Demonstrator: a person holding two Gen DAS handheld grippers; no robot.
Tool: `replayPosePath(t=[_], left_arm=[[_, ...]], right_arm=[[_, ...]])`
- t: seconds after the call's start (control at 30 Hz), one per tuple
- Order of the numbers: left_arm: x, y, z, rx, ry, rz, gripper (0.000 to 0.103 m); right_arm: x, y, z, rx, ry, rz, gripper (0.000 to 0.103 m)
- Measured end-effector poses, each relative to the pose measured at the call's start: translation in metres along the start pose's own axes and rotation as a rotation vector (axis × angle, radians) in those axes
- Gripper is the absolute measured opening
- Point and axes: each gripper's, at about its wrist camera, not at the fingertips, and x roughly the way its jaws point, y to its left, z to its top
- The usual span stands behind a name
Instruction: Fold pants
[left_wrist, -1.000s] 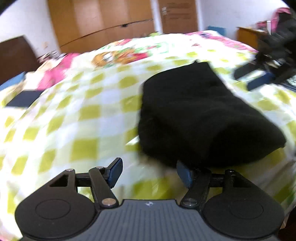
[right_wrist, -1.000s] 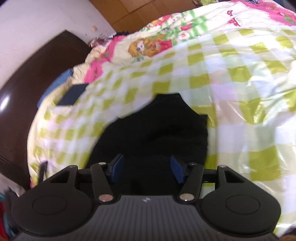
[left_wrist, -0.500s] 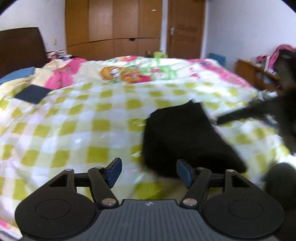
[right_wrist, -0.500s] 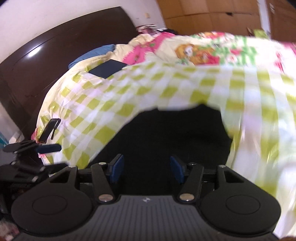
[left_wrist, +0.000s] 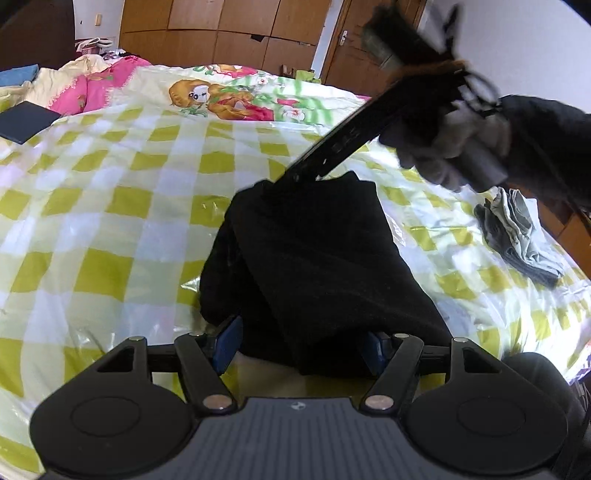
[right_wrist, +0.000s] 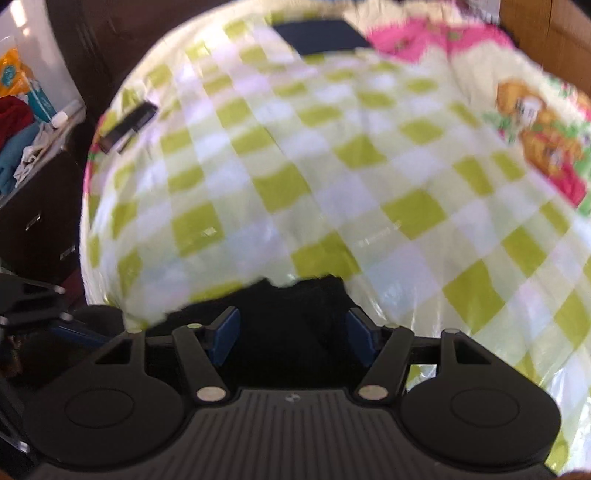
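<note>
The black pants (left_wrist: 314, 258) lie folded in a thick bundle on the green-and-white checked bedspread (left_wrist: 110, 206). My left gripper (left_wrist: 301, 341) is open, its blue pads either side of the bundle's near end. The right gripper (left_wrist: 280, 181) reaches down from the upper right onto the far edge of the pants, held by a gloved hand (left_wrist: 450, 144). In the right wrist view, my right gripper (right_wrist: 293, 334) is open with the black pants (right_wrist: 288, 325) between its blue pads; the view is blurred.
A grey crumpled garment (left_wrist: 517, 236) lies on the bed at the right. A dark flat item (left_wrist: 26, 122) lies at the far left by pink bedding (left_wrist: 96, 88). Wooden wardrobes (left_wrist: 221, 33) stand behind. A dark dresser (right_wrist: 33, 206) stands beside the bed.
My left gripper has moved in close, so the pants' near end now sits between its pads. The right gripper has swung over to the bundle's far edge.
</note>
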Motion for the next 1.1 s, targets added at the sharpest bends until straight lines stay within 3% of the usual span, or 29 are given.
replayPosePath(t=[0.17, 0.23, 0.33, 0.47, 0.53, 0.63, 0.7, 0.8, 0.87, 0.93, 1.0, 1.07, 1.1], left_arm=[[0.008, 0.005, 0.008, -0.028, 0.032, -0.011, 0.082], [0.009, 0.009, 0.007, -0.05, 0.055, -0.019, 0.082], [0.009, 0.014, 0.008, -0.088, 0.078, -0.042, 0.082], [0.0, 0.012, 0.015, -0.061, 0.086, -0.069, 0.082], [-0.008, 0.01, 0.017, -0.036, 0.084, -0.065, 0.082], [-0.009, 0.007, 0.018, -0.041, 0.089, -0.049, 0.083], [0.001, 0.002, 0.016, -0.055, 0.091, -0.023, 0.083], [0.019, -0.012, 0.008, 0.014, 0.092, 0.033, 0.076], [0.026, -0.023, 0.003, 0.096, 0.1, 0.084, 0.059], [0.029, -0.024, 0.0, 0.108, 0.114, 0.083, 0.052], [0.028, -0.021, 0.002, 0.088, 0.101, 0.078, 0.047], [0.027, -0.02, 0.005, 0.086, 0.086, 0.077, 0.043], [0.026, -0.021, 0.007, 0.094, 0.074, 0.078, 0.041]], right_arm=[[0.023, -0.018, 0.007, 0.05, 0.052, 0.207, 0.067], [0.034, -0.017, 0.008, 0.028, 0.085, 0.219, 0.077], [0.038, -0.02, 0.008, 0.05, 0.081, 0.224, 0.076], [0.026, -0.018, -0.001, 0.116, 0.05, 0.2, 0.056], [0.016, -0.017, -0.004, 0.124, 0.038, 0.181, 0.035], [0.01, -0.016, -0.007, 0.135, 0.028, 0.152, 0.022], [0.007, -0.014, -0.009, 0.143, 0.018, 0.14, 0.02], [0.008, -0.015, -0.011, 0.151, 0.003, 0.154, 0.021], [0.01, -0.02, -0.013, 0.171, -0.005, 0.196, 0.028], [0.015, -0.026, -0.011, 0.176, -0.002, 0.246, 0.046], [0.022, -0.025, -0.007, 0.167, 0.002, 0.268, 0.055], [0.029, -0.017, -0.006, 0.143, 0.022, 0.217, 0.048], [0.029, -0.011, -0.007, 0.128, 0.033, 0.198, 0.036]])
